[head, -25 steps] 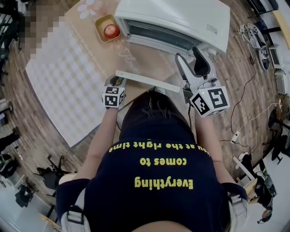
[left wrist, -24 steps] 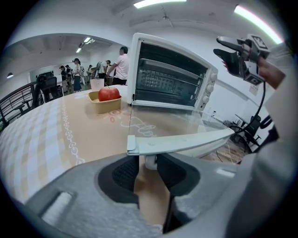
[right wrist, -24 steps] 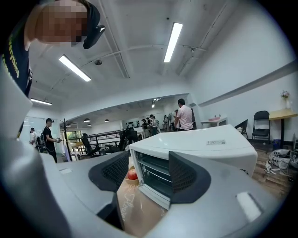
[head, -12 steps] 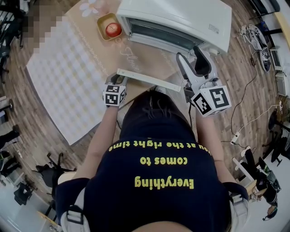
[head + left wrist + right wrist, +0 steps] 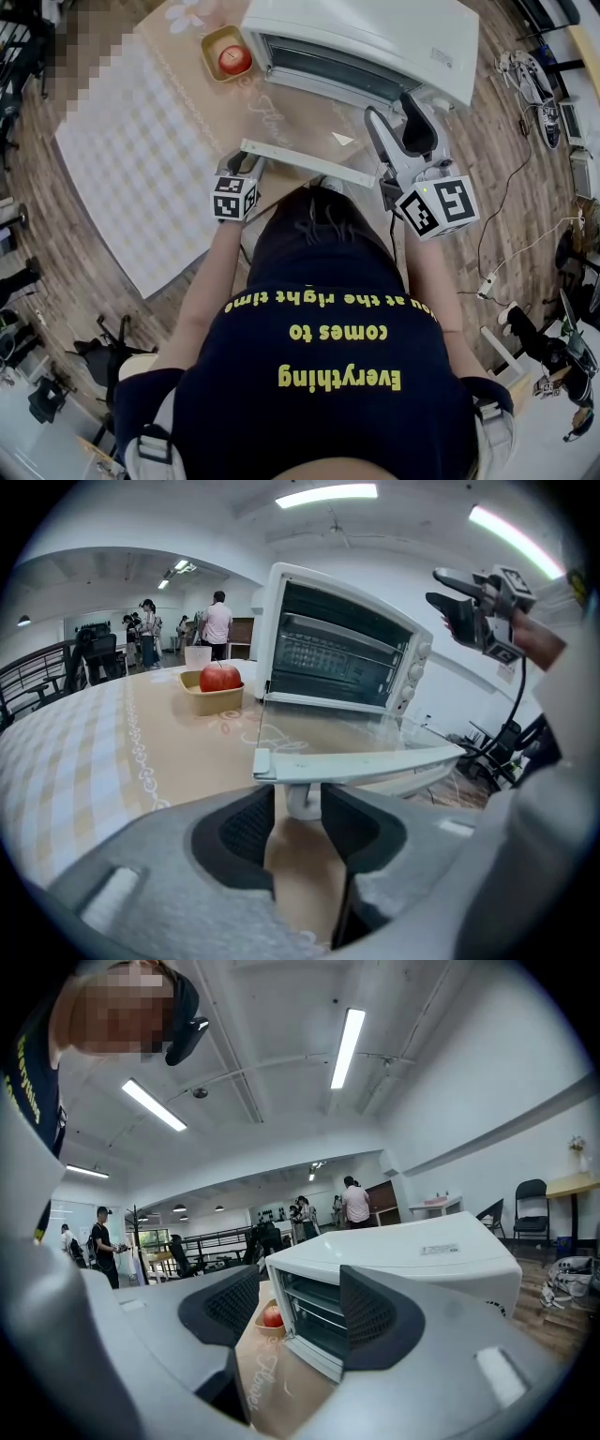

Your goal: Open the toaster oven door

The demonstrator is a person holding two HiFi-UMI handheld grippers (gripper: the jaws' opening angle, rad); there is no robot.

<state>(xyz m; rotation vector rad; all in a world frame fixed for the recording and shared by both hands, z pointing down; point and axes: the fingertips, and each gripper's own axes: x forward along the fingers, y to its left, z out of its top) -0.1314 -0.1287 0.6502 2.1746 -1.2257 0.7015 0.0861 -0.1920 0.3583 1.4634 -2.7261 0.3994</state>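
Note:
The white toaster oven [image 5: 375,37] stands on the table with its glass door [image 5: 300,122] swung down flat toward me. The door's white handle bar [image 5: 366,764] runs across its front edge. My left gripper [image 5: 242,169] sits at the bar's left end. Its jaws have just been opening, and the handle's short post [image 5: 302,799] stands between the pads with a small gap on the left side. My right gripper [image 5: 398,117] hovers open above the oven's right front corner, holding nothing. In the right gripper view, the oven [image 5: 403,1260] shows between that gripper's jaws.
A red apple [image 5: 232,60] lies in a small yellow dish [image 5: 208,49] left of the oven. A checked cloth [image 5: 131,159] covers the table's left part. Cables and chair legs lie on the wooden floor [image 5: 525,187] at the right. People stand far off in the room.
Almost nothing differs in the head view. Both grippers and the lowered door stay where they were.

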